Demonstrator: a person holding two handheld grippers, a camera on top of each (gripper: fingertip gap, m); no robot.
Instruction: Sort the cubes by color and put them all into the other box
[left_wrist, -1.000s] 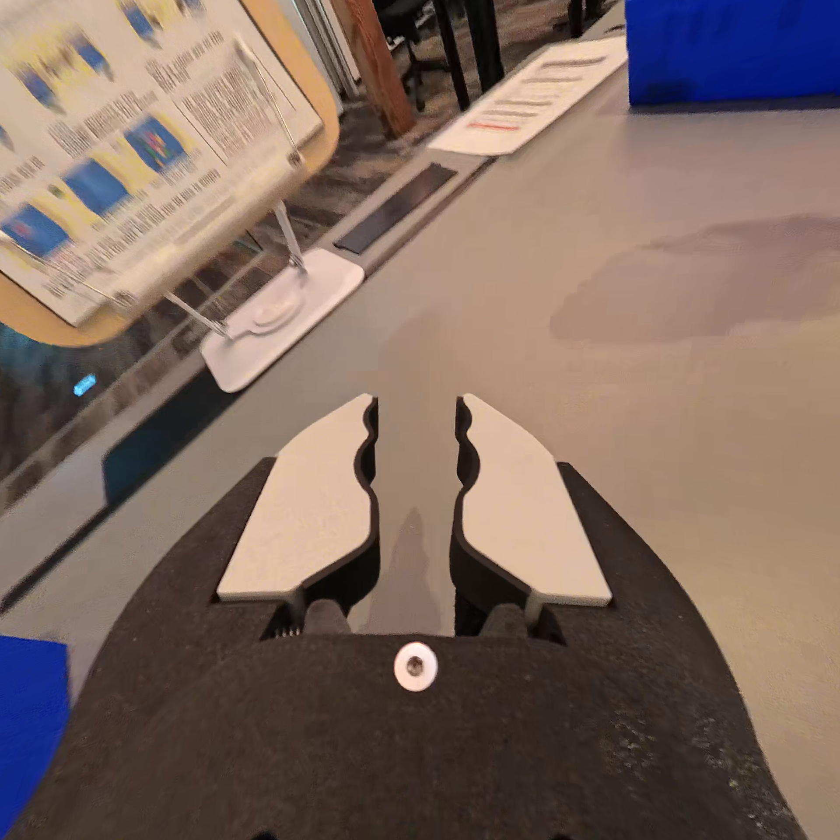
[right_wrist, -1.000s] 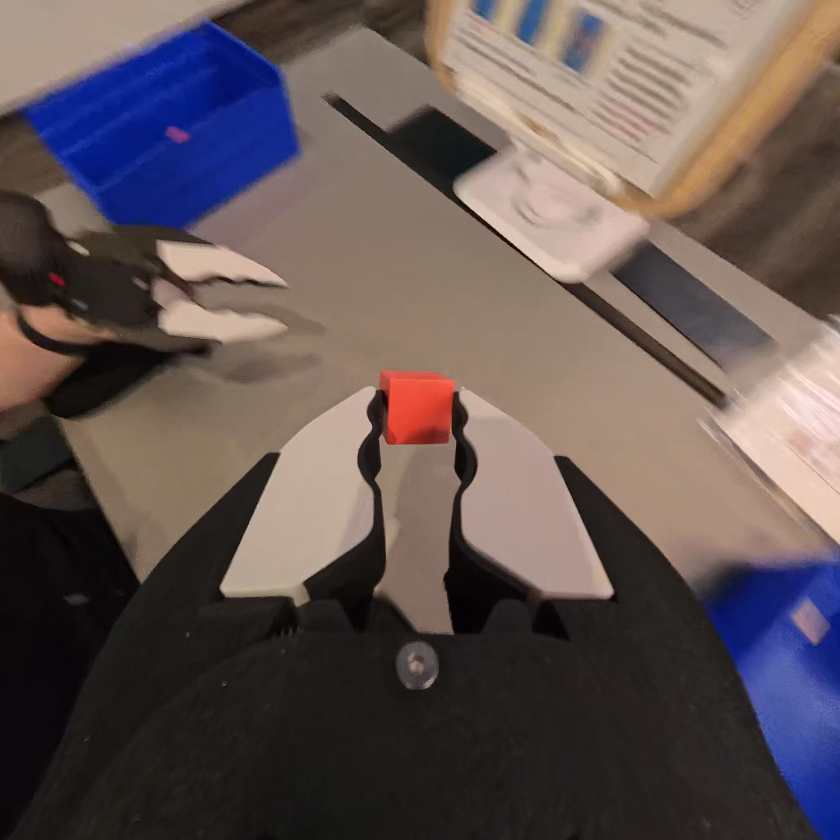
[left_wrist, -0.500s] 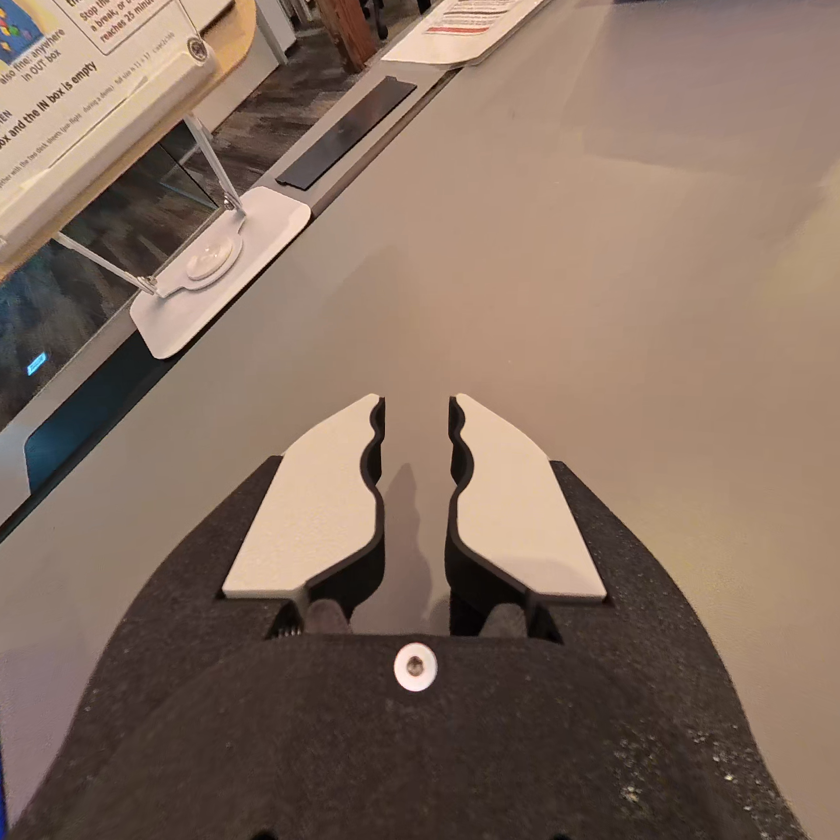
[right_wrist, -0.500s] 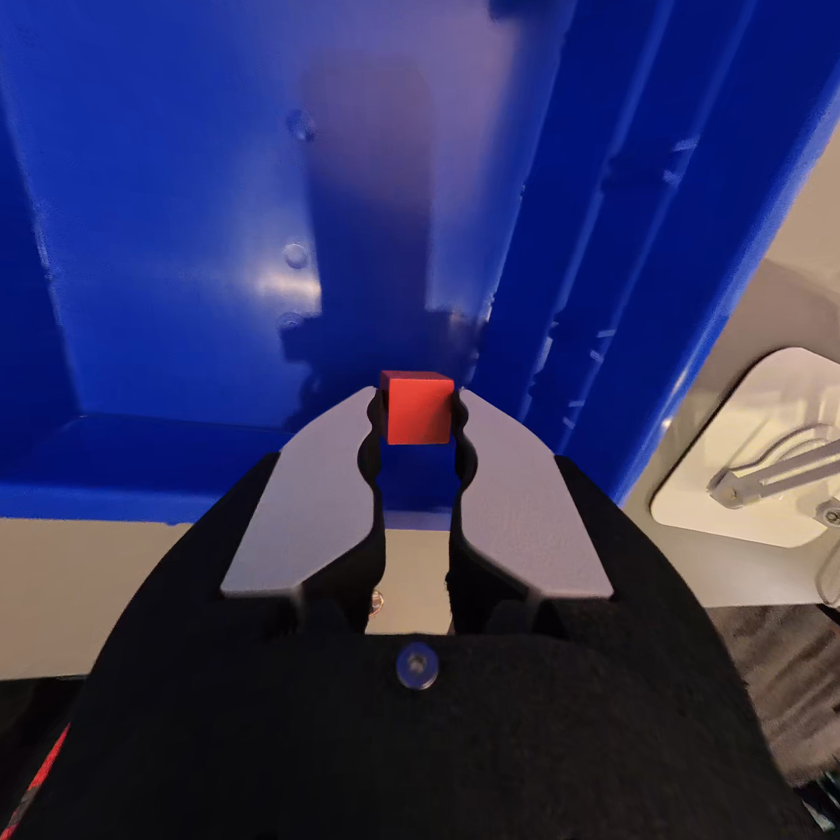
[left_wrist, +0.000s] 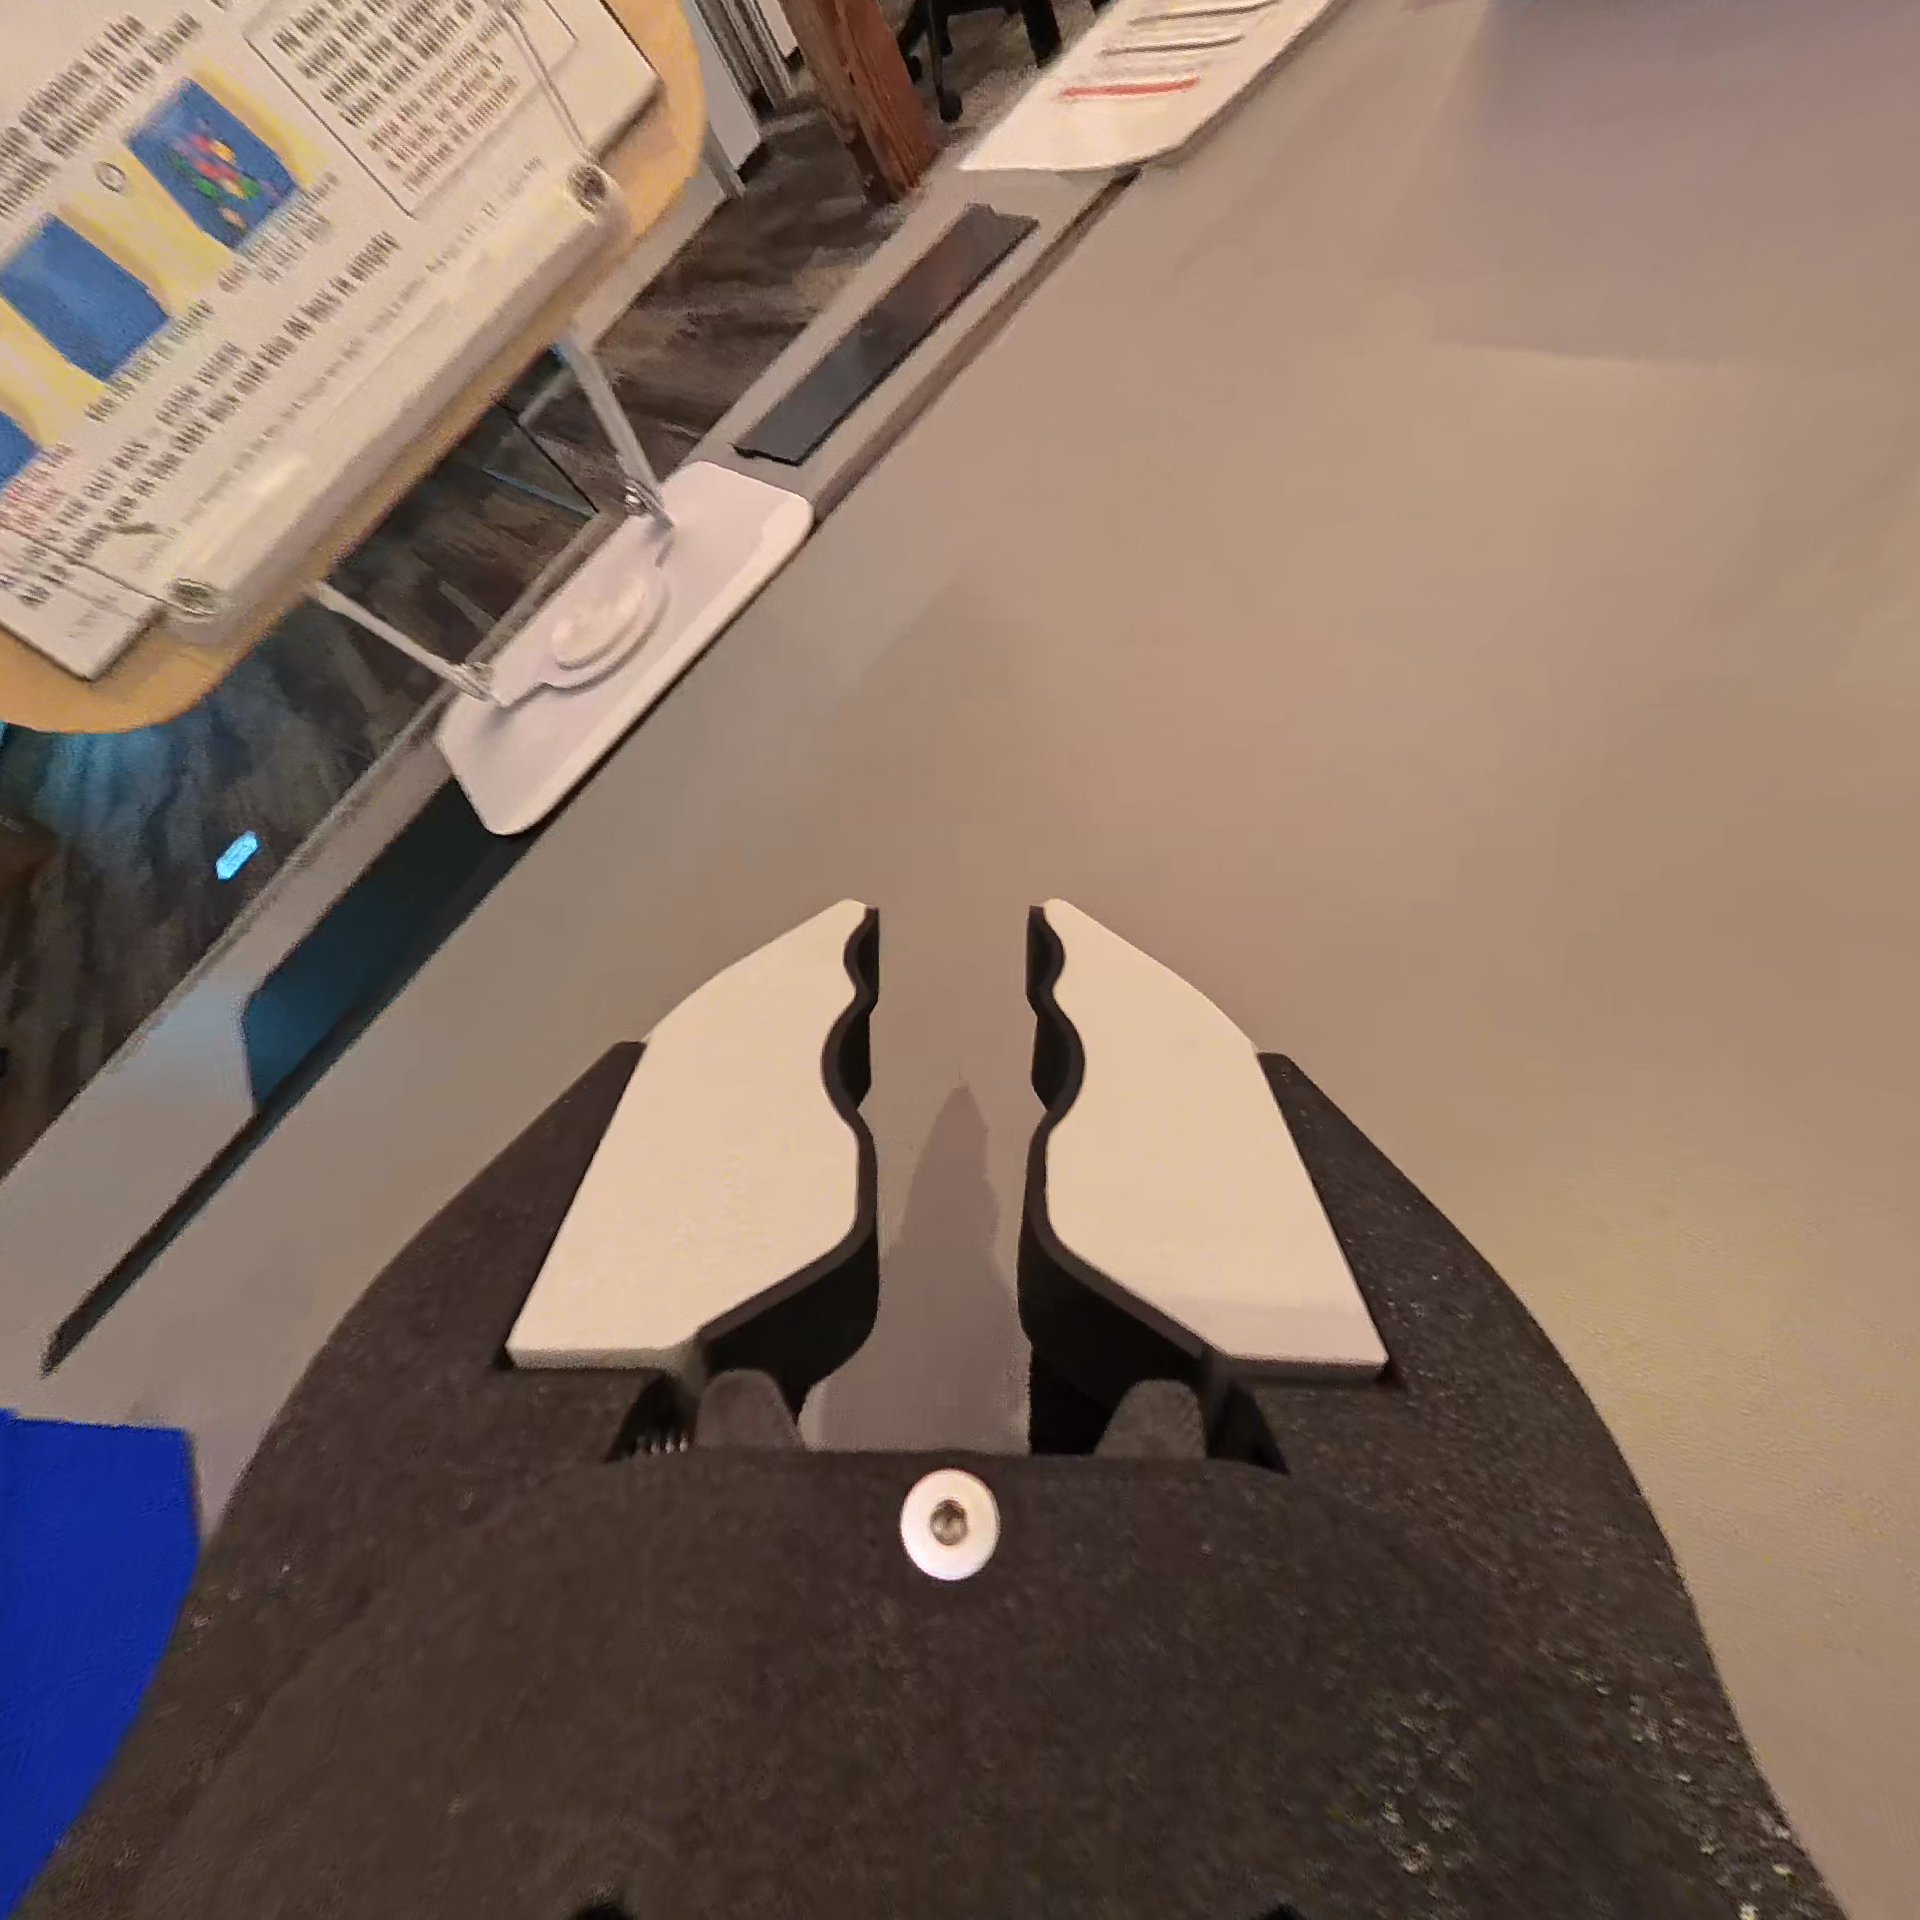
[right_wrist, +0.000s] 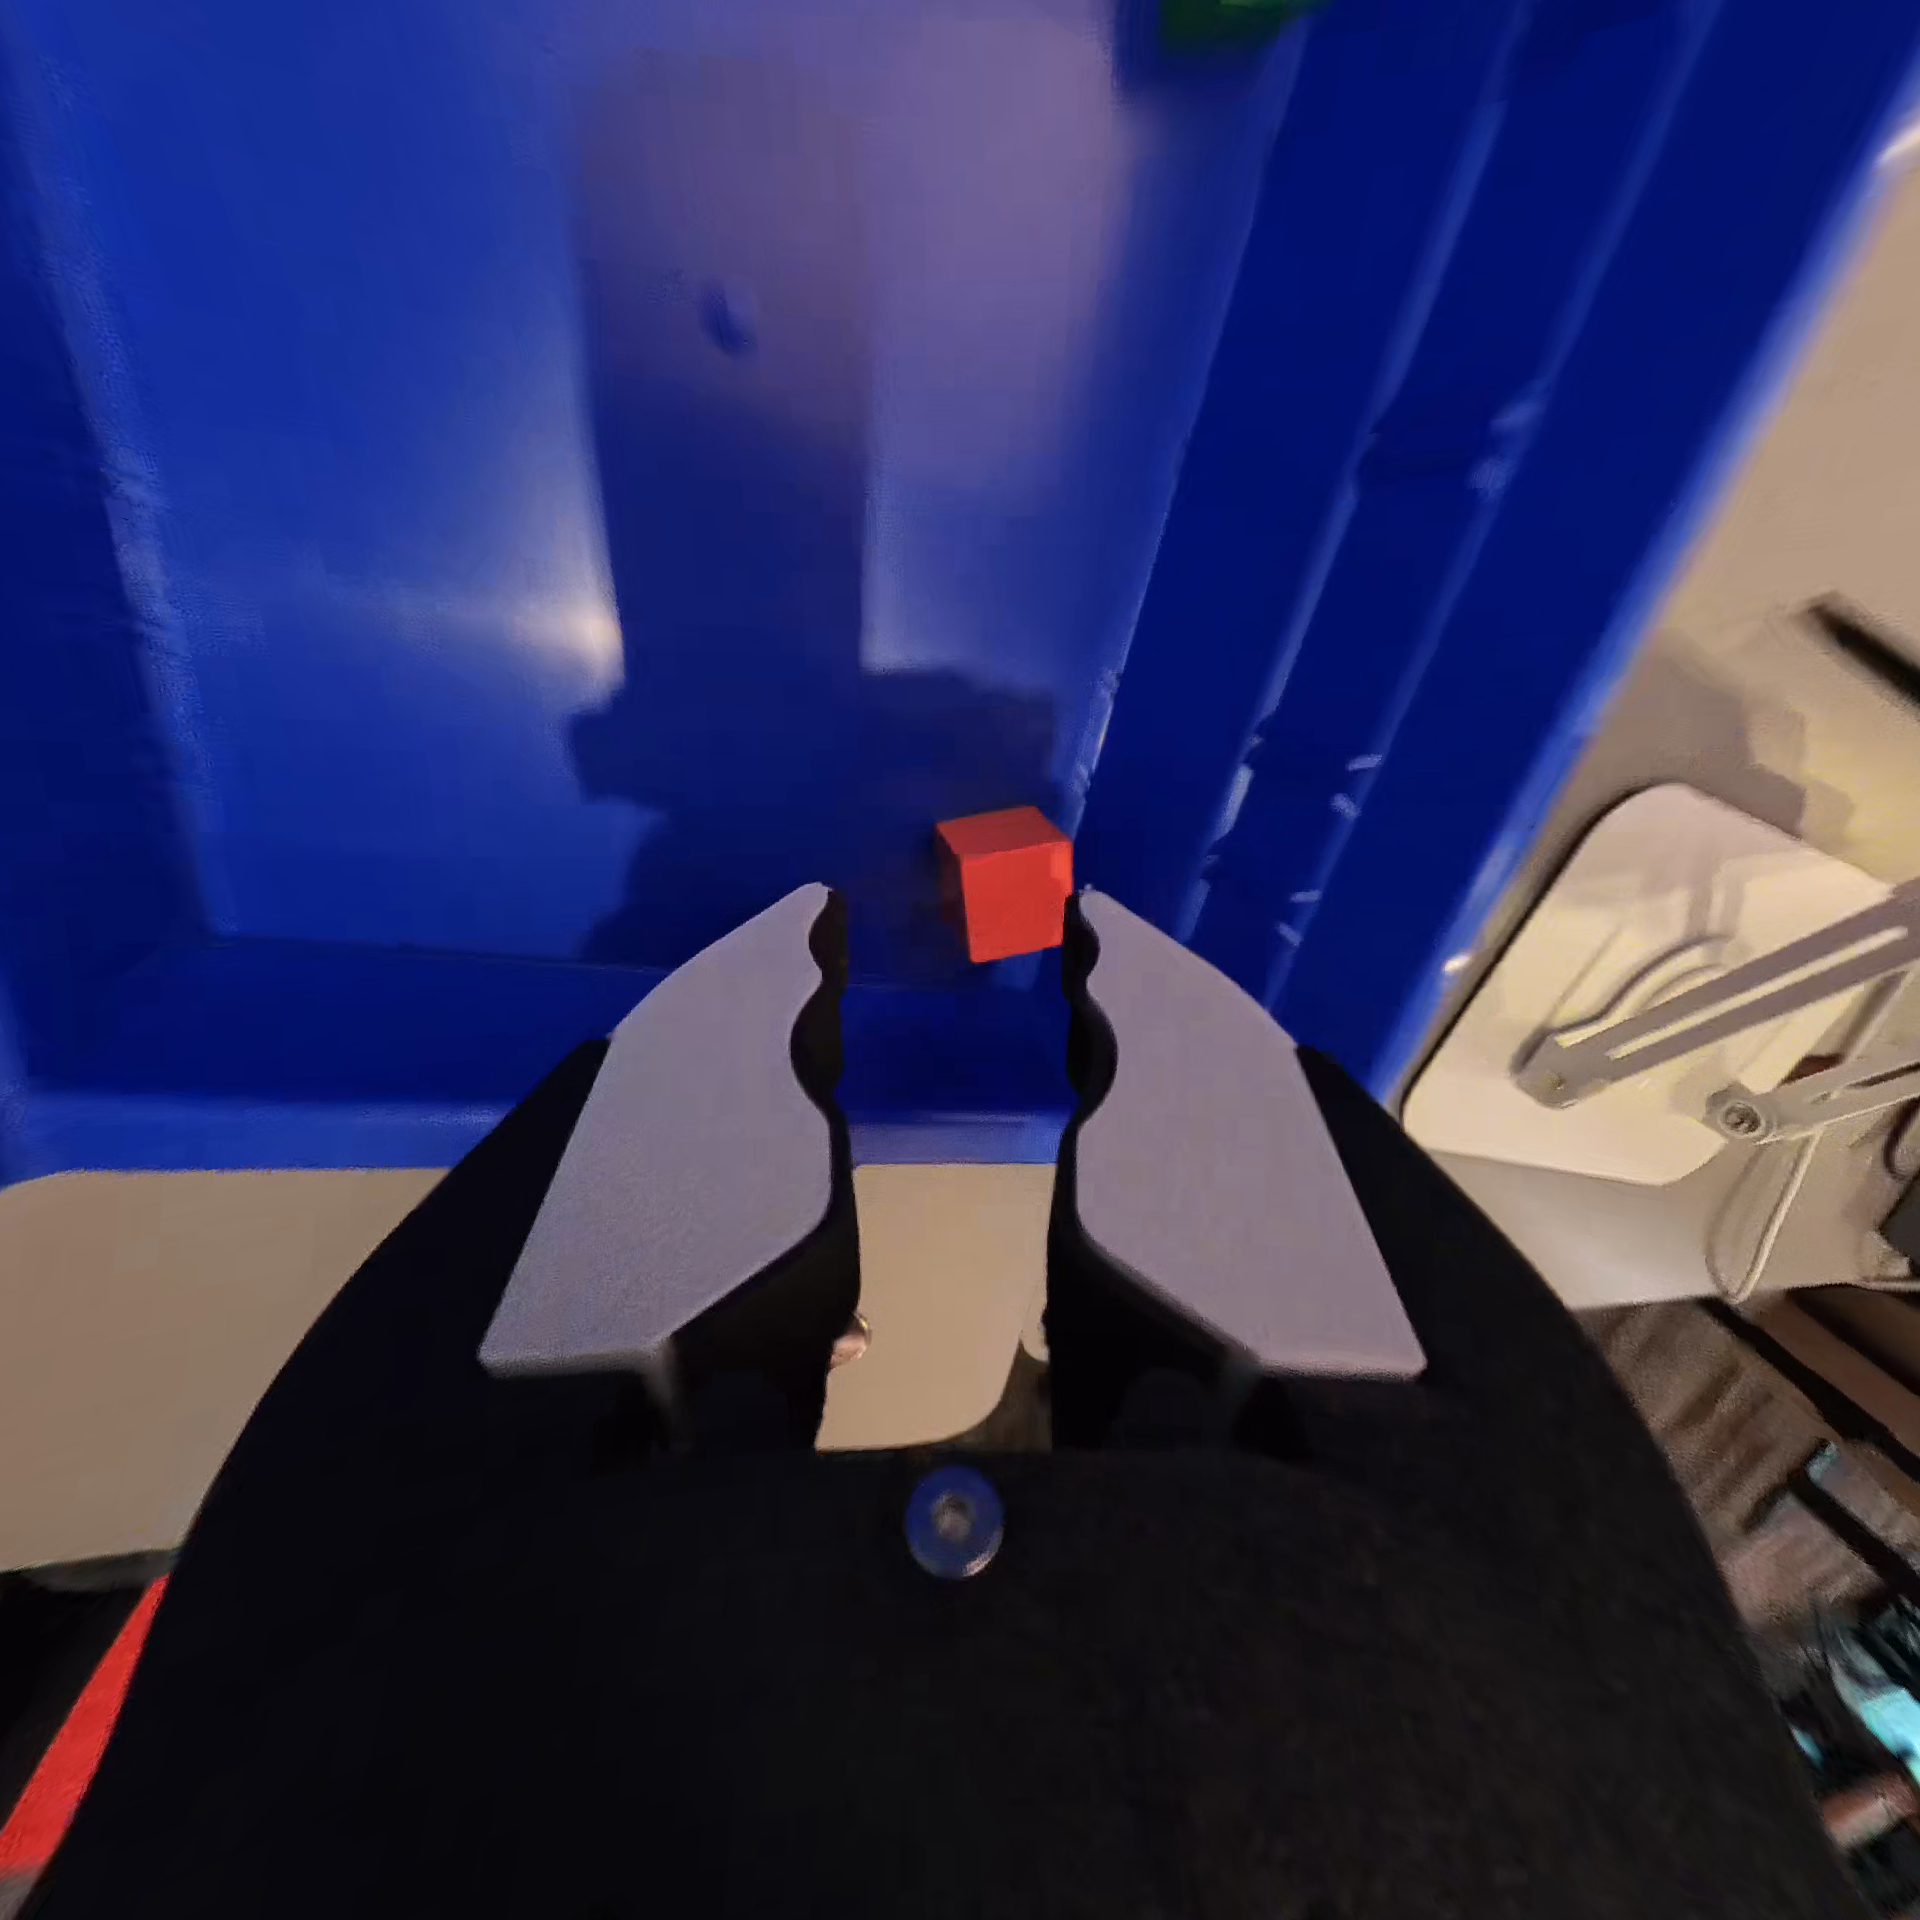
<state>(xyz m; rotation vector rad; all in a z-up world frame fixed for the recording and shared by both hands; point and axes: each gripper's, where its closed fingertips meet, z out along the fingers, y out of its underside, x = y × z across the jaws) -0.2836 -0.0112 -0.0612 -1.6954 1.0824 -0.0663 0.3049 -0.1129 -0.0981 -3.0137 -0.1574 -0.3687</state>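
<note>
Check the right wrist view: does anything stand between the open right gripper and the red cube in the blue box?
Nothing visible does. The red cube lies just beyond the right gripper, near its right finger, inside the blue box.

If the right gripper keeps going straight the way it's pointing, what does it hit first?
Most likely the red cube, lying just beyond the open right gripper and slightly right of centre, on the floor of the blue box. Depth is unclear; it may pass the cube and meet the floor.
</note>
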